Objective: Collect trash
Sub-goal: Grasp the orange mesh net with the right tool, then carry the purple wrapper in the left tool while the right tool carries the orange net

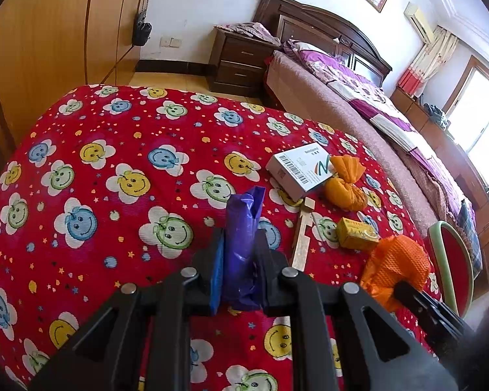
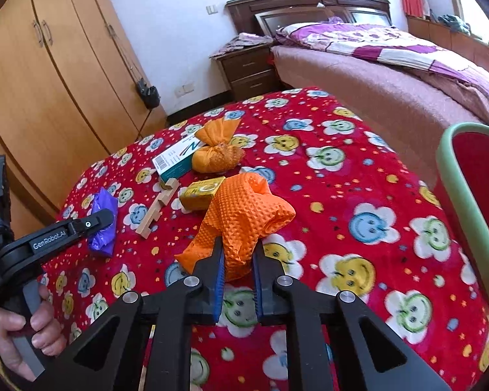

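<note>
Here, right gripper (image 2: 238, 260) tight on orange glove (image 2: 244, 215).

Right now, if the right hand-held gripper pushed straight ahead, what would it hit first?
Beyond the orange glove it grips, probably the yellow box, just behind; depth is hard to judge.

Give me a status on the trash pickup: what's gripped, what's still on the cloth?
Nothing looks binned yet; no bag's fill is visible. In hand: the left gripper is shut on the purple bag, and the right gripper is clamped on the orange glove. Still lying on the red tablecloth: white box, tied orange bundle, yellow box, wooden piece.
</note>
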Demonstrator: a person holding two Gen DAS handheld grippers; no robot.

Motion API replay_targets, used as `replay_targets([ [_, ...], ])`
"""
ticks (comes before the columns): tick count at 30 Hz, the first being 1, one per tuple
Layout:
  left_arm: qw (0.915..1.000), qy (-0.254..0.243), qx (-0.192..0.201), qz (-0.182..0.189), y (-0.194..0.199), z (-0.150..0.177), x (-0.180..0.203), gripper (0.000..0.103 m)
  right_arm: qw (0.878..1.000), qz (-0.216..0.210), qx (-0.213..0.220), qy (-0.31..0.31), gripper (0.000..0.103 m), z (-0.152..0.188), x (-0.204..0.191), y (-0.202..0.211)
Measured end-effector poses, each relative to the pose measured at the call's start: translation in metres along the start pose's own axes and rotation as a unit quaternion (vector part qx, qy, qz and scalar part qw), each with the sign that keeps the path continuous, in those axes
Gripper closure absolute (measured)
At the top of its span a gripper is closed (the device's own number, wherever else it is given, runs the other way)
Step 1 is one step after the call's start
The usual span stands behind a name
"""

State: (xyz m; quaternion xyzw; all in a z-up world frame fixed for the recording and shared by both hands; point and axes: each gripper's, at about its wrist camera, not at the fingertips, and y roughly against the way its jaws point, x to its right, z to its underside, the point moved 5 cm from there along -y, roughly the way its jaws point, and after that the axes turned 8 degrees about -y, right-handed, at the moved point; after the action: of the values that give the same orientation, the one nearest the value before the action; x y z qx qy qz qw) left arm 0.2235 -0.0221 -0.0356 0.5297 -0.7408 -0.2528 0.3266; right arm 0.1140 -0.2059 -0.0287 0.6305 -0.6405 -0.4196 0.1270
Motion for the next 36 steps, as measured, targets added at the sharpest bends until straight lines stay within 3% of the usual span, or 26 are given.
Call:
replay_targets([
  [17,0.9993,-0.023,0.022,0.018,0.042,-0.004,0.030,0.086,0.998,0.010,0.063,-0.016,0.089,0.003,0.037,0.072],
  [27,0.9966,-0.051,0.030,0.058,0.073,0.000,0.078,0.086,0.994,0.004,0.097,-0.043,0.089,0.005,0.063,0.112],
  [36,0.9934,-0.077,0.017,0.084,0.076,0.012,0.127,0.086,0.988,0.006,0.134,-0.075,0.089,0.006,0.095,0.146],
])
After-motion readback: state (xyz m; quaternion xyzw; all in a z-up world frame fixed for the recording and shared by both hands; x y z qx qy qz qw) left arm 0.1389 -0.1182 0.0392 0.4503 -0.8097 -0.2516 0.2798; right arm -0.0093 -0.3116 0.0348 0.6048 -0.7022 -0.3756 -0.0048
